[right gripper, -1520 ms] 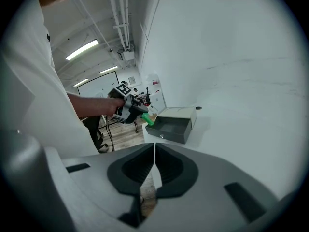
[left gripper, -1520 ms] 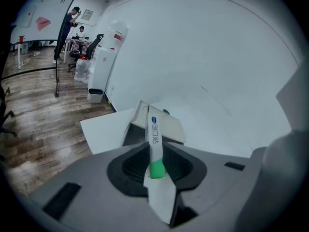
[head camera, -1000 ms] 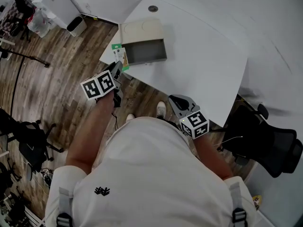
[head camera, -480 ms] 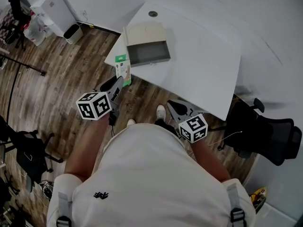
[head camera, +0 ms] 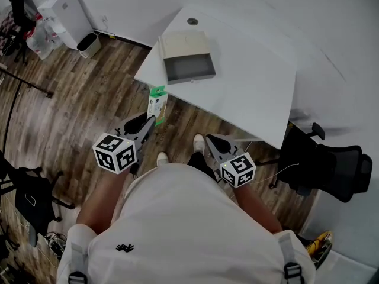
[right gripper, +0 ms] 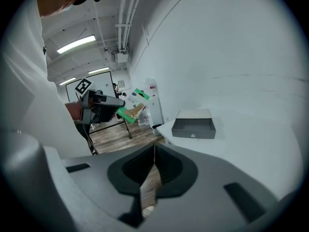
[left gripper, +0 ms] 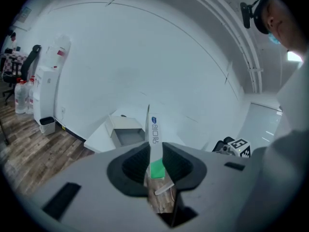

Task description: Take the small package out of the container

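The left claw grasps the small flat white-and-green package at centre-left of the frame, apart from the open grey container on the white desk. The right claw is clenched, empty

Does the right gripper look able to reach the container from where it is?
Probably not: the right gripper hangs shut over the floor, well short of the container on the table.

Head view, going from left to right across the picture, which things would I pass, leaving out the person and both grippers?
white waste bin on the floor → green-and-white small package → grey open container → black office chair
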A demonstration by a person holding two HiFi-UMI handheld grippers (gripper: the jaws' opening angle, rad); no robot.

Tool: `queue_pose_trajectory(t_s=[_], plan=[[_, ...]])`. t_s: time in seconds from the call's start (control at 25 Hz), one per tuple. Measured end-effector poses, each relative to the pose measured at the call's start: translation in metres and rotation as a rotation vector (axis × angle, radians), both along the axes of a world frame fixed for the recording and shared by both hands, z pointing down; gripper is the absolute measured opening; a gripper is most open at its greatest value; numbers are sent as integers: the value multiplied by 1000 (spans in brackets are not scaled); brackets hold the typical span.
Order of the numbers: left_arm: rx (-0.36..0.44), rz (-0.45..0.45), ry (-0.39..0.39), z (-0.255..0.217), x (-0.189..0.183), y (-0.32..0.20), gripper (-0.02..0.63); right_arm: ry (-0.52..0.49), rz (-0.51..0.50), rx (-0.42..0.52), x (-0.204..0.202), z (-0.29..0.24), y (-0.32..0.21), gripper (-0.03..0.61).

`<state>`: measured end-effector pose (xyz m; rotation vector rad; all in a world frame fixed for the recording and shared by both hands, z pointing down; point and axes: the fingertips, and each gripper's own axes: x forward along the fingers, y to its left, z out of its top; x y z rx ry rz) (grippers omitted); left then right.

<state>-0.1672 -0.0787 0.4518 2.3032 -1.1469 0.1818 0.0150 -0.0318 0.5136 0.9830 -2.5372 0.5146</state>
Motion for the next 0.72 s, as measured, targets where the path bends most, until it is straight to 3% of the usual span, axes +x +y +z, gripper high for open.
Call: queue_pose_trajectory(t_s=[0.32, 0.72], plan=[[37, 109, -26, 1, 8, 25, 87, -29, 26, 24, -6, -10, 9, 9], [63, 163, -52, -6, 10, 32, 87, -43, 4, 49, -19, -25, 3, 9]])
